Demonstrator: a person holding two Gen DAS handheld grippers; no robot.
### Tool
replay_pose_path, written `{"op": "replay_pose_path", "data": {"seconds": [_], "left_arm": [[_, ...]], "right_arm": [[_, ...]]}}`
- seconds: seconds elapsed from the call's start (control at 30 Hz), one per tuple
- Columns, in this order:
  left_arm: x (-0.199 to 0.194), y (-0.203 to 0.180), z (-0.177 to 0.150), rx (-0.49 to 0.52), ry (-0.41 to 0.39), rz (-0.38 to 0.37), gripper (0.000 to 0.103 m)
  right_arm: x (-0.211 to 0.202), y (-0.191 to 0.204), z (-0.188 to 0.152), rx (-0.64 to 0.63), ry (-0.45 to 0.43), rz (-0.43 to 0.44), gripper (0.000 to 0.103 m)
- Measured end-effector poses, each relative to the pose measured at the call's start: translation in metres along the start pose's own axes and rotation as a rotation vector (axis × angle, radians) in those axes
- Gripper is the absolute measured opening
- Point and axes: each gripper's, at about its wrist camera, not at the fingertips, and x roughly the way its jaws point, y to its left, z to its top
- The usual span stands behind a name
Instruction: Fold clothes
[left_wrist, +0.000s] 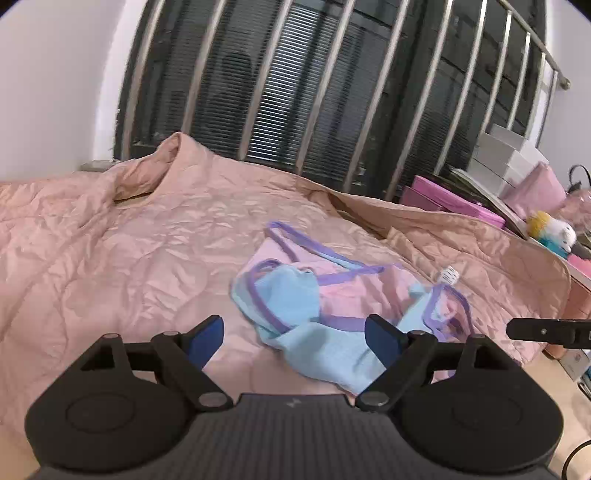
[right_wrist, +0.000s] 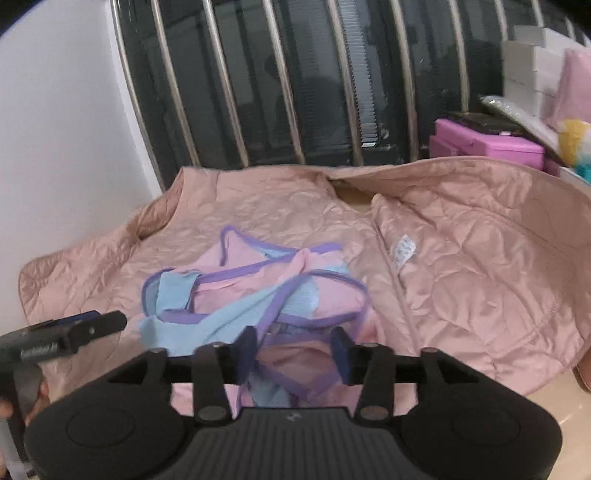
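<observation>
A small pink and light-blue garment (left_wrist: 332, 306) with purple trim lies crumpled on a pink quilted bedspread (left_wrist: 122, 251). My left gripper (left_wrist: 295, 334) hovers open at the garment's near edge, with nothing pressed between its blue pads. Its right finger hangs over the blue cloth. In the right wrist view the same garment (right_wrist: 258, 291) lies just ahead. My right gripper (right_wrist: 293, 343) stands partly open over its purple-trimmed near edge; cloth shows between the pads (right_wrist: 341, 350), which do not press on it. The left gripper (right_wrist: 74, 328) shows at the left, and one right finger (left_wrist: 546, 332) enters the left wrist view.
A barred window (left_wrist: 314, 92) with dark blinds rises behind the bed, with a white wall (right_wrist: 66, 129) to its left. Pink boxes (right_wrist: 487, 144), white boxes (left_wrist: 506, 162) and a plush toy (left_wrist: 550, 229) crowd the right side. A white care label (right_wrist: 404, 251) lies on the quilt.
</observation>
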Motion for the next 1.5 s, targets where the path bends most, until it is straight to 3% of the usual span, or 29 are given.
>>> {"op": "replay_pose_path", "data": {"seconds": [0.17,0.23,0.3,0.4,0.43,0.53,0.63,0.7,0.73,0.77,0.87,0.93,1.03,1.17,1.27,1.3,1.33,1.4,1.5], "left_arm": [[-0.002,-0.022,-0.008,0.099,-0.010,-0.046,0.085],[-0.003,-0.028,-0.010,0.116,-0.037,-0.117,0.087],[0.007,-0.038,-0.002,0.100,0.032,-0.121,0.088],[0.033,-0.079,0.024,0.232,0.099,-0.091,0.088],[0.043,-0.097,0.034,0.301,0.103,-0.086,0.090],[0.092,-0.136,0.056,0.356,0.175,-0.117,0.089],[0.144,-0.165,0.066,0.420,0.273,-0.128,0.082],[0.165,-0.176,0.060,0.519,0.325,-0.079,0.044],[0.167,-0.175,0.058,0.533,0.354,-0.075,0.001],[0.169,-0.173,0.055,0.547,0.383,-0.070,0.000],[0.135,-0.144,0.055,0.449,0.329,-0.100,0.000],[0.097,-0.122,0.056,0.374,0.247,-0.088,0.000],[0.041,-0.101,0.055,0.346,0.141,-0.076,0.000],[-0.024,-0.076,0.056,0.235,0.047,-0.070,0.000],[-0.047,-0.069,0.046,0.221,0.015,-0.047,0.000],[-0.052,-0.067,0.041,0.218,0.019,-0.050,0.000],[-0.057,-0.065,0.036,0.210,0.019,-0.054,0.000],[-0.068,-0.061,0.026,0.194,0.019,-0.062,0.000],[-0.102,-0.051,0.012,0.162,-0.023,-0.047,0.000]], "right_arm": [[-0.003,-0.011,-0.020,-0.027,0.051,-0.065,0.049],[0.006,-0.016,-0.029,-0.033,0.073,-0.109,0.048],[0.013,-0.027,-0.032,0.028,0.076,-0.091,0.048],[0.012,-0.040,-0.033,0.131,0.036,-0.002,0.048],[0.009,-0.040,-0.034,0.135,0.014,0.001,0.048],[0.000,-0.035,-0.035,0.128,-0.027,0.014,0.048],[-0.013,-0.033,-0.040,0.137,-0.053,0.050,0.048],[-0.023,-0.035,-0.044,0.146,-0.057,0.071,0.048],[-0.028,-0.036,-0.047,0.146,-0.058,0.075,0.048],[-0.033,-0.036,-0.049,0.144,-0.058,0.080,0.048],[-0.041,-0.038,-0.056,0.127,-0.051,0.080,0.048],[-0.043,-0.035,-0.059,0.117,-0.055,0.088,0.048],[-0.044,-0.023,-0.061,0.096,-0.080,0.113,0.048],[-0.021,0.006,-0.055,0.020,-0.076,0.123,0.048],[0.008,0.029,-0.055,-0.053,-0.020,0.088,0.047],[0.015,0.035,-0.057,-0.073,0.001,0.094,0.043],[0.020,0.040,-0.060,-0.087,0.013,0.107,0.025],[0.017,0.047,-0.066,-0.077,-0.011,0.100,0.006],[-0.005,0.052,-0.072,-0.066,-0.072,0.087,0.002]]}}
